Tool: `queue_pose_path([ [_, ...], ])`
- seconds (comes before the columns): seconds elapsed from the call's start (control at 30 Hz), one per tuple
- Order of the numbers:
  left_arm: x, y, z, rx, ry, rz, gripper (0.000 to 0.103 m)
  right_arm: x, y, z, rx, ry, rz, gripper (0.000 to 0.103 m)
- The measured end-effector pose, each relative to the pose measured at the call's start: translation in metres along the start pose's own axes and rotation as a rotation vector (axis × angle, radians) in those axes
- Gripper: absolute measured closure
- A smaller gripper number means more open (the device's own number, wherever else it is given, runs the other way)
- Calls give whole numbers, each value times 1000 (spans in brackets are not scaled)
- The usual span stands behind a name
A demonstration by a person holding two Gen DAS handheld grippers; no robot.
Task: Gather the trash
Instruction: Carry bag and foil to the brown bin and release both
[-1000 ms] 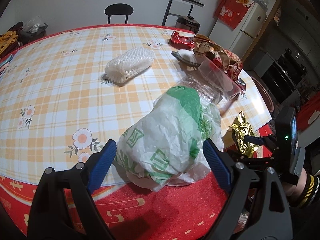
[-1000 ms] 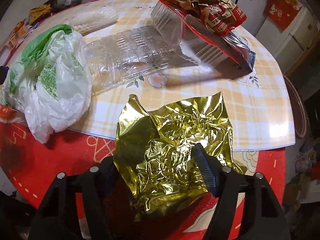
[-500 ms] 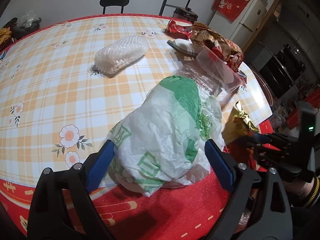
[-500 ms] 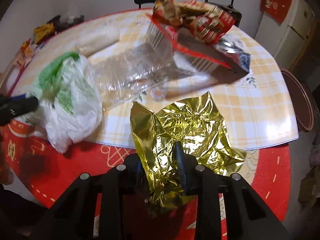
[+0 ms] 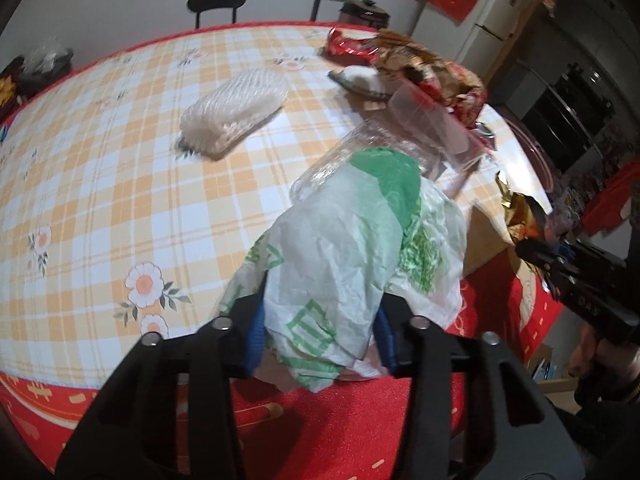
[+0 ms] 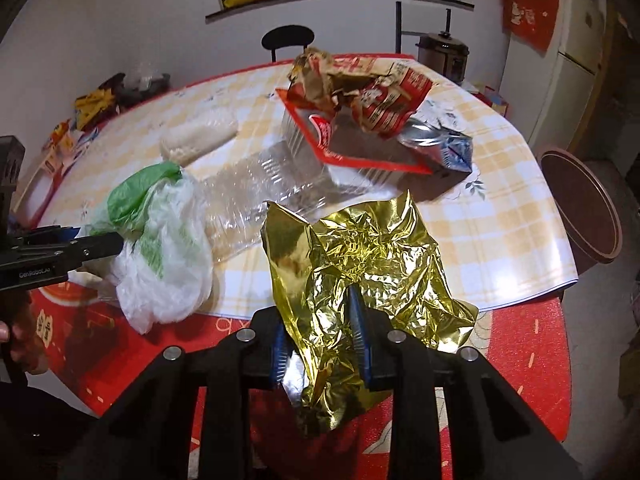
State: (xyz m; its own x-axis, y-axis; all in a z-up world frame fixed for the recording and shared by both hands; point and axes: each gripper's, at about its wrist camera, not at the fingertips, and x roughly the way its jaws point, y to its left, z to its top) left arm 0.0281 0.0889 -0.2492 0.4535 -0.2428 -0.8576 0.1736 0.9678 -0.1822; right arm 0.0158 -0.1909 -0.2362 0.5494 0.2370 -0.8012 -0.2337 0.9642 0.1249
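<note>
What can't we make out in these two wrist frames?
- Left wrist: the plastic bag hides the near end of the clear wrap and the left tool's pad contact.
- Left wrist: motion blur smears the print on the snack wrappers.
- Right wrist: the gold foil covers the right tool's grip point and the table edge below it.
- Right wrist: the items at the table's far left are too small to identify.

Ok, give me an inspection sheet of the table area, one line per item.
Surface: checked tablecloth, red border.
Job's things: white-green plastic bag, gold foil.
Clutter: clear bottle, foam net, red-rimmed tray with wrappers.
Grippers: left tool shut on the bag; right tool shut on the foil.
Cables: nothing seen.
Surroundings: black chair, fridge, cooker.
</note>
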Motion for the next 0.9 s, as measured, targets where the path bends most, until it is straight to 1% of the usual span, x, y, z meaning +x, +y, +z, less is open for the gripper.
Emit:
queue_pose_path([
  [0.07,-7,-3,2,18,-15,-12,66,-2,-2,2,9,-15,1,75],
  [0.17,-23,-8,6,48,-61,-29,67,-8,-3,4,18,-37,4,75],
  [0.27,-37,-13,12,67,-100,-29,67,-14,-3,7,17,-62,7,75],
  [0.5,-63,-14,24,64,-181,-33,67,-32,-3,14,3,-123,-4,75],
  [0.67,-73,-18,29,65,-219,-51,67,-46,-7,16,-4,-161,-27,75],
  [0.77,-78,-23,33,64,-242,-73,67,-55,-11,16,-7,-178,-47,75],
  [0.9,-78,-32,37,67,-254,-100,67,-67,-17,13,-16,-195,-71,75],
])
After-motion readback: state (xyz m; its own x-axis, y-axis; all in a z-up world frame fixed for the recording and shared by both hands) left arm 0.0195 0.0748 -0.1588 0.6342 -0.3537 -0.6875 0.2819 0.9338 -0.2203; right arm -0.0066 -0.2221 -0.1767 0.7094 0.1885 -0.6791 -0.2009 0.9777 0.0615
